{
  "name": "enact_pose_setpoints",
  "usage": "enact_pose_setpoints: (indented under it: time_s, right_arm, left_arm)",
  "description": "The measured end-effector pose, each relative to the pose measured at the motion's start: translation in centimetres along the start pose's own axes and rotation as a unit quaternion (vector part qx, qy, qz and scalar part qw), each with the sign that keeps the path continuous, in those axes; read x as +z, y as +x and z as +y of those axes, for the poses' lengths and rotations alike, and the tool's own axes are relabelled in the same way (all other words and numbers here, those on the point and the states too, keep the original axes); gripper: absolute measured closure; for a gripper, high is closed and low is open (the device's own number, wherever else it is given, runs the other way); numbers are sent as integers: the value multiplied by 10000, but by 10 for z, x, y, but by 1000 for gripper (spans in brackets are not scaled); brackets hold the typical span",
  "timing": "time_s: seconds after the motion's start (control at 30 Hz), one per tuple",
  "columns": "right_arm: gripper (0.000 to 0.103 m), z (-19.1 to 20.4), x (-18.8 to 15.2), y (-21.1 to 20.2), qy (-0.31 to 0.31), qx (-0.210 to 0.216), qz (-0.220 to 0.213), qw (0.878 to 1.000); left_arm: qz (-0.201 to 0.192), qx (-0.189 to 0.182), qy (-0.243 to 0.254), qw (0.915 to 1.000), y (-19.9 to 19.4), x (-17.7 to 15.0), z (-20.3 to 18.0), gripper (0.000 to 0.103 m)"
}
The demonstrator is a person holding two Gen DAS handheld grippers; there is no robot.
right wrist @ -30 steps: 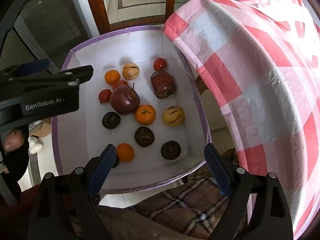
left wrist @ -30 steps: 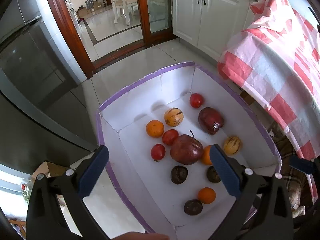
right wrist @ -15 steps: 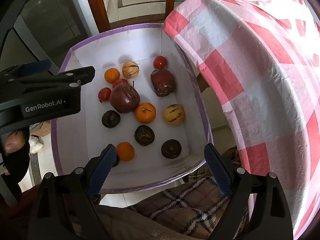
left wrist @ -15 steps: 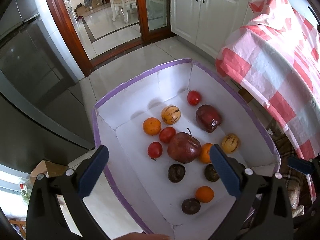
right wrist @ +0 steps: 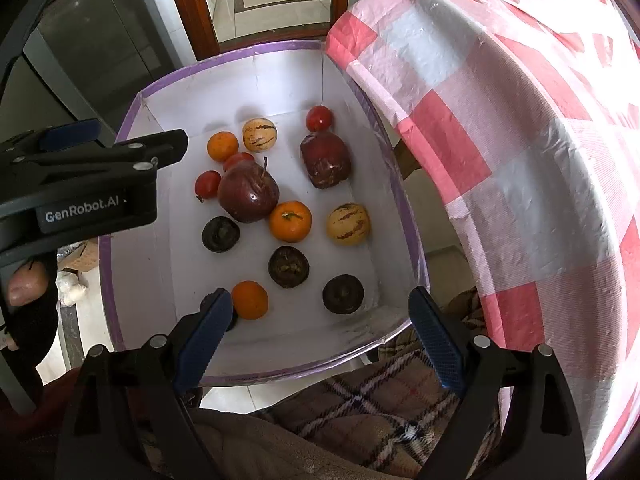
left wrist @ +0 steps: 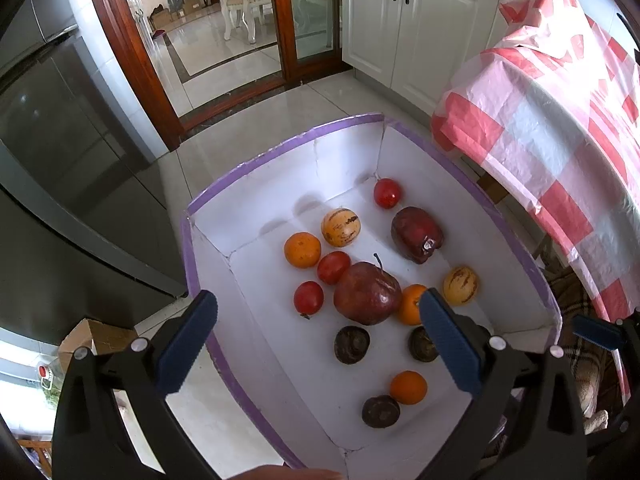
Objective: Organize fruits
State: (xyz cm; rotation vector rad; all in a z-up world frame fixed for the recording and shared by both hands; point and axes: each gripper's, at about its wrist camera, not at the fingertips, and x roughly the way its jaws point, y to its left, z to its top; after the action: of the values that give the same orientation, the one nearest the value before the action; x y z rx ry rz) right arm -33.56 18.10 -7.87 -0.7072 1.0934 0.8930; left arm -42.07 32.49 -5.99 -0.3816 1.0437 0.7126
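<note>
A white box with a purple rim (left wrist: 280,148) (right wrist: 224,58) stands on the floor and holds several loose fruits: a big dark red apple (left wrist: 366,292) (right wrist: 248,192), a second dark red apple (left wrist: 416,234) (right wrist: 326,160), oranges (left wrist: 302,249) (right wrist: 290,221), red tomatoes (left wrist: 387,193), striped yellow melons (left wrist: 340,227) (right wrist: 347,224) and dark passion fruits (left wrist: 351,344) (right wrist: 288,266). My left gripper (left wrist: 316,340) is open and empty above the box's near left side; it also shows in the right wrist view (right wrist: 80,176). My right gripper (right wrist: 320,336) is open and empty above the box's near edge.
A table with a pink and white checked cloth (left wrist: 560,120) (right wrist: 520,160) stands right of the box and overhangs its right rim. A plaid blanket (right wrist: 380,400) lies by the near rim. A dark fridge (left wrist: 60,160) is on the left, white cabinets (left wrist: 400,20) behind.
Both grippers have drawn back and up a little, so the box looks slightly smaller and lower in both views. Both stay open. No fruit has moved.
</note>
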Motion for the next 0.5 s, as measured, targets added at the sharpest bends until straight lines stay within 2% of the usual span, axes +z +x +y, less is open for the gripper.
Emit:
enact_pose_setpoints:
  time_s: [0.5]
  right_arm:
    - [16,1,1,2,16,7,29,10000]
  left_arm:
    - [42,-24,-7,10000,3,1,4,2]
